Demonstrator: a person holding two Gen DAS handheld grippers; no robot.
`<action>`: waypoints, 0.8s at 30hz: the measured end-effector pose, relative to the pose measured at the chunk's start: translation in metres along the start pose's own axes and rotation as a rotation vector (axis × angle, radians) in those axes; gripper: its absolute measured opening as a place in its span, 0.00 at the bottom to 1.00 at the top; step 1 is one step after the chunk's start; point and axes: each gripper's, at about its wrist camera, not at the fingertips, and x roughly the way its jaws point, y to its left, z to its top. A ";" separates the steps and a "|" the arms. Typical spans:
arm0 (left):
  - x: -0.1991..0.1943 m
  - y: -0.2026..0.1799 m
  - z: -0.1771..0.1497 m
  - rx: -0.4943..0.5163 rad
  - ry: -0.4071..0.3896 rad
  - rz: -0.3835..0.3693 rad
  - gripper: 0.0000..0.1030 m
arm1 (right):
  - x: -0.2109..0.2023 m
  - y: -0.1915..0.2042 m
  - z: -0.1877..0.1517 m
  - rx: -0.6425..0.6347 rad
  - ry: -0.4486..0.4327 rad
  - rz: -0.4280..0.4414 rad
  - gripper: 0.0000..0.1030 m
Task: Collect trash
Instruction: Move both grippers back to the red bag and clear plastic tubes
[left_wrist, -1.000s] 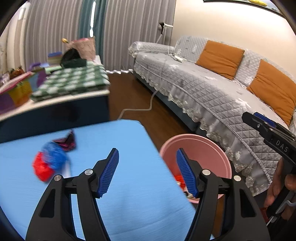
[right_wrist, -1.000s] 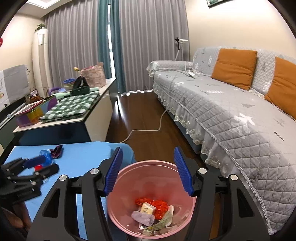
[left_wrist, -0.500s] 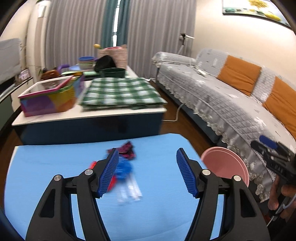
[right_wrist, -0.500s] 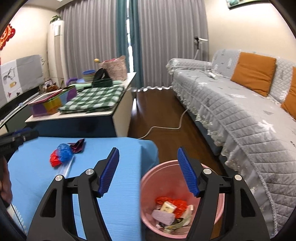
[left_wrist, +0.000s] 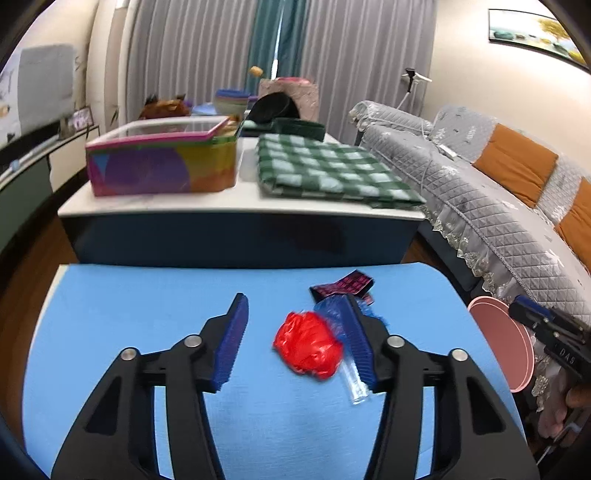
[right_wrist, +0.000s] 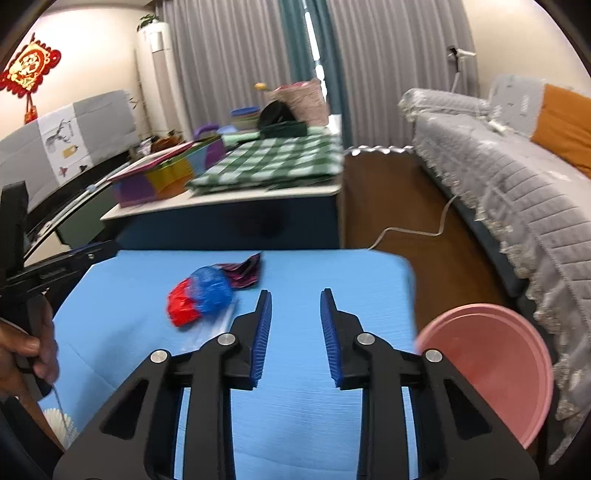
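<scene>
My left gripper (left_wrist: 297, 341) is closing around a crumpled red wrapper (left_wrist: 308, 344) on the blue tabletop (left_wrist: 147, 306); its pads have not pressed it yet. A blue wrapper (left_wrist: 332, 308) and a dark packet (left_wrist: 343, 285) lie just behind. My right gripper (right_wrist: 295, 338) is closing on nothing, with the pink bin (right_wrist: 491, 365) beside the tabletop.
</scene>
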 end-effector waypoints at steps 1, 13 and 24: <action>0.001 0.002 0.000 0.005 -0.003 0.004 0.47 | 0.007 0.005 -0.001 -0.001 0.013 0.016 0.24; 0.026 0.019 -0.008 -0.015 0.035 -0.019 0.47 | 0.079 0.050 -0.023 -0.035 0.176 0.106 0.28; 0.070 0.023 -0.029 -0.065 0.161 -0.091 0.56 | 0.116 0.071 -0.036 -0.067 0.307 0.140 0.43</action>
